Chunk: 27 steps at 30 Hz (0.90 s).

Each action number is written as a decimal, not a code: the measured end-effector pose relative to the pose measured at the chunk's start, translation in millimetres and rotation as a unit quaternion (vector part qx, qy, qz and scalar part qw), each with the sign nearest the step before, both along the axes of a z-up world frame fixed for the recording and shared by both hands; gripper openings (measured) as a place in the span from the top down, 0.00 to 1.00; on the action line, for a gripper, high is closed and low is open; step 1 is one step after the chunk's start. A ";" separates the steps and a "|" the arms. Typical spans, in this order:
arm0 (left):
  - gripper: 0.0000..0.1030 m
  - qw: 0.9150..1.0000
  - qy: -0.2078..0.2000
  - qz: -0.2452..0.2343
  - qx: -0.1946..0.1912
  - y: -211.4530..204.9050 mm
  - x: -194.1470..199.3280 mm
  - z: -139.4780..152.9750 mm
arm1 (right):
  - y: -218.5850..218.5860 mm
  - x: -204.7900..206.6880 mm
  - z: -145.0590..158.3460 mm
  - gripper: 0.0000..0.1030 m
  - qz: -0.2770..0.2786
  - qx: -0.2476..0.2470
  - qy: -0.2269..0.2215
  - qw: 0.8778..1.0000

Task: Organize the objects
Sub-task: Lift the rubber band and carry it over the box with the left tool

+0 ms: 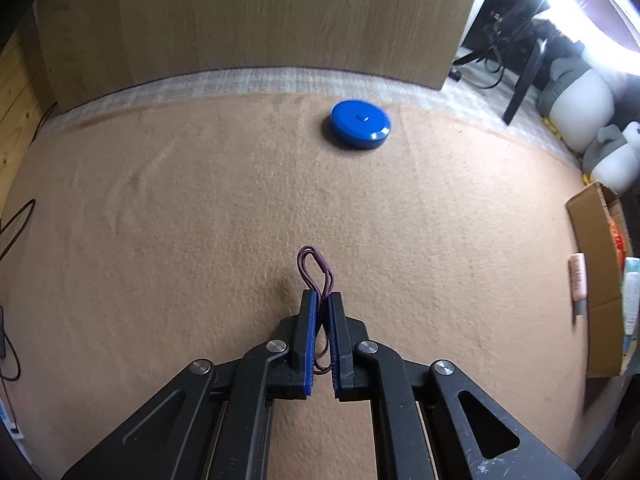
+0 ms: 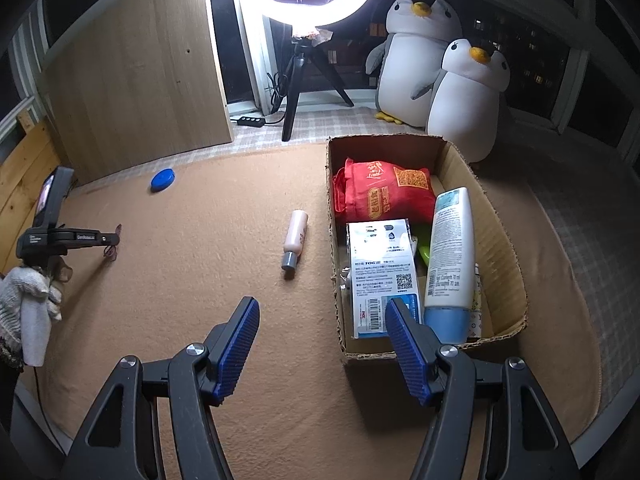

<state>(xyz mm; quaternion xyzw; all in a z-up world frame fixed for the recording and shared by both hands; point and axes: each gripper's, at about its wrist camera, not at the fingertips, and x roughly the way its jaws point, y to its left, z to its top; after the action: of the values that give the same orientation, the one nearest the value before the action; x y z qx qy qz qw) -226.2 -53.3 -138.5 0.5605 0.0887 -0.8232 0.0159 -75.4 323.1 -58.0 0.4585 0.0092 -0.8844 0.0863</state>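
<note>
Left wrist view: the left gripper (image 1: 323, 300) pinches a purple hair tie (image 1: 314, 270) low over the tan blanket (image 1: 160, 220), probably lifting it for the cardboard box (image 2: 496, 216); beyond lies a blue round case (image 1: 361, 123). Only the right wrist view shows the right gripper (image 2: 322, 312) spread wide and empty, a pink bottle (image 2: 295, 238) lying just beside the half-filled box.

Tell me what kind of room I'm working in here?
Most likely a home, perhaps an enclosed balcony or window nook: a tan blanket covers the floor, two penguin plush toys sit by dark windows, and a ring light stands on a tripod.
</note>
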 end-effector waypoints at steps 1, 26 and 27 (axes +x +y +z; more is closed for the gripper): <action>0.95 1.000 0.005 -0.003 0.003 1.8 2.0 4.1 | 0.1 0.4 0.4 0.40 0.000 0.000 0.001 1.000; 0.95 0.968 0.090 -0.220 0.074 241.6 24.4 102.8 | 59.9 30.5 9.3 0.40 -0.055 -0.011 0.011 0.998; 0.95 0.967 0.088 -0.228 0.077 253.8 24.9 101.7 | 63.6 32.0 9.1 0.40 -0.058 -0.011 0.010 0.998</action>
<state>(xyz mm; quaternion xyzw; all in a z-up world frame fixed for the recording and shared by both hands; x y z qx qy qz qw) -201.3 200.6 -36.7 0.4906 0.0225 -0.8421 -0.2231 -43.4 386.7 -48.9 0.4482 -0.0262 -0.8927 0.0397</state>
